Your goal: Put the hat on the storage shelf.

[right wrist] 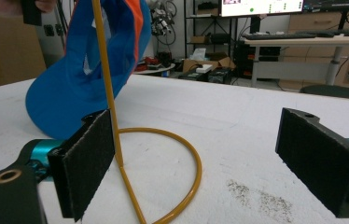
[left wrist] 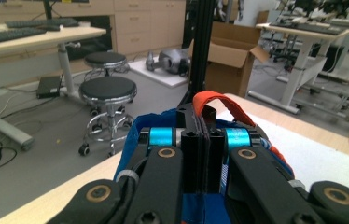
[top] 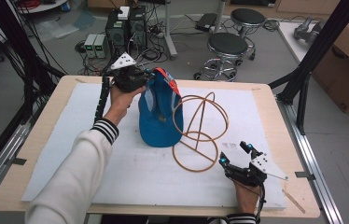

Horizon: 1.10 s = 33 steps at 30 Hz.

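A: Where is the blue cap (top: 158, 116) found now?

B: It is held up over the white mat (top: 130, 172), just beside the wire hat stand (top: 200, 133). The back edge, with its orange trim, is pinched by the left gripper (top: 145, 74); the brim hangs down and its lower end is seen close to the mat. Whether the mat is touched there cannot be told.

A: How are the jaws of that gripper standing?

B: In the left gripper view they are pressed together on the fabric, with only the thin cloth between the pads. The right gripper (top: 235, 154) is rested on the mat near the base ring of the stand, and its jaws are spread wide, with nothing held.

A: How is the cap expected to behave?

B: It is judged to be light and soft. The crown is folded and sagged under its own weight, so the shape is not kept when only one edge is gripped. The brim is probably stiffer. The cloth is not considered fragile or slippery against the felt pads.

A: Where should it be taken?

B: A second hold on the brim or the opposite rim is advised, so that the crown can be opened over the wire dome. The stand seems light too and may be pushed aside easily.
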Tool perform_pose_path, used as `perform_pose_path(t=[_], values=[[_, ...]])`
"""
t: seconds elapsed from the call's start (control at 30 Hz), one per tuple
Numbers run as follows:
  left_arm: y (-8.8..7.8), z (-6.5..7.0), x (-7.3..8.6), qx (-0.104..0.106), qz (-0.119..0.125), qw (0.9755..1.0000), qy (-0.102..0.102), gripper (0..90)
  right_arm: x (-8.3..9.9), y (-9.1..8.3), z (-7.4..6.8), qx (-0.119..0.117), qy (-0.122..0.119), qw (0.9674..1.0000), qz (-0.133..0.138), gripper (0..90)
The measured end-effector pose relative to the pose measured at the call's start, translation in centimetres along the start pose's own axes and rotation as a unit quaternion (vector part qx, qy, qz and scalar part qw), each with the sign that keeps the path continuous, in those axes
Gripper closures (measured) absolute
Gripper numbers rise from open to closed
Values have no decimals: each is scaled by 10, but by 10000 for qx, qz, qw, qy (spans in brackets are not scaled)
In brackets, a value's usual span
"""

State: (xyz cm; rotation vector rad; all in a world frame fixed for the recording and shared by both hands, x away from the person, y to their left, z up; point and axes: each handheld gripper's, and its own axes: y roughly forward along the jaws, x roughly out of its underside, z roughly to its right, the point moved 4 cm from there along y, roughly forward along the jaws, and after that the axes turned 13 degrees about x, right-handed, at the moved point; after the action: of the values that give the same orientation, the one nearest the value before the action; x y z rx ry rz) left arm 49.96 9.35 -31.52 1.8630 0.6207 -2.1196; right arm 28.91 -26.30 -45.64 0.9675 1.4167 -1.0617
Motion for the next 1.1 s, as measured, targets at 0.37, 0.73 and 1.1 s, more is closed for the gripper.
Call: perform_pose_path(t=[0.37, 0.73, 1.1], values=[[-28, -4, -16, -188, 199, 9994, 216, 888, 0, 0, -1, 8, -31, 10000, -14, 112], [-63, -11, -30, -585, 324, 9967, 454, 888, 0, 0, -1, 12, -71, 10000, -3, 112], [-103, -3, -40, -811, 285, 9945, 596, 888, 0, 0, -1, 19, -61, 10000, -4, 112]])
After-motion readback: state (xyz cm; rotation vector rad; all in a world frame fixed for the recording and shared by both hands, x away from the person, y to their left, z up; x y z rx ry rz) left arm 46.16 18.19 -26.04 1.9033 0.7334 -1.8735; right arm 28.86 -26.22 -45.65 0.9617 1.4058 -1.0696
